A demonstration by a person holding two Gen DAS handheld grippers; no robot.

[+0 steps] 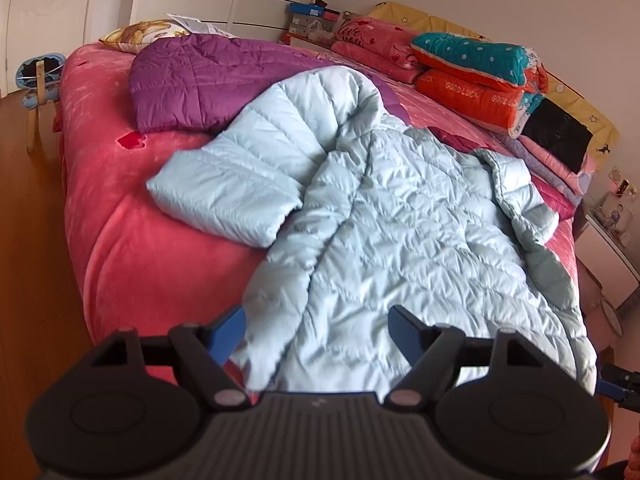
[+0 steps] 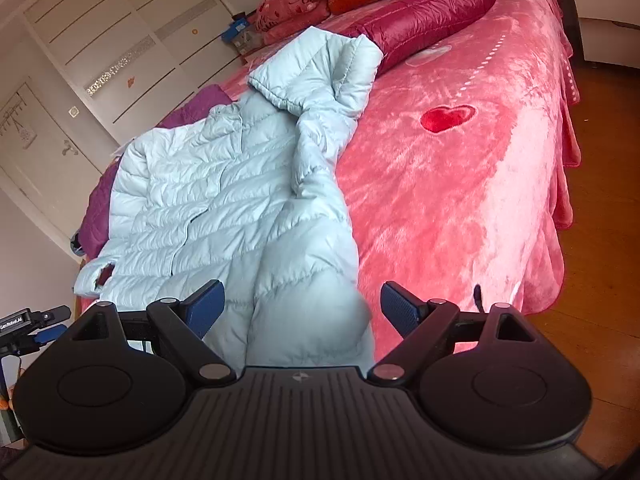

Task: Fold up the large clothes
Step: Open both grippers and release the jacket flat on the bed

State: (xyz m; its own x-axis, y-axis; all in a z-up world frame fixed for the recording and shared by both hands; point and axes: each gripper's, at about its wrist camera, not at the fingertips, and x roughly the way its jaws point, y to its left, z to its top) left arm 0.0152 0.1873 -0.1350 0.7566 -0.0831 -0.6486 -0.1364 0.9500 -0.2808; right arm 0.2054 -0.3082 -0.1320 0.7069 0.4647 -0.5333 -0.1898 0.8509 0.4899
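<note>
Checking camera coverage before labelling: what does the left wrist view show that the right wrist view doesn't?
Left wrist only: the black flat bag at the bed's far right, the white bedside cabinet, and a small wooden chair left of the bed.

Right wrist only: the shiny crimson quilted jacket beyond the collar, and the big red heart on the bedspread.

Both: the pale blue quilted down jacket spread on the pink plush bedspread, the purple quilted jacket, the orange "GOOD LUCK" pillow, each gripper's blue fingers apart.
</note>
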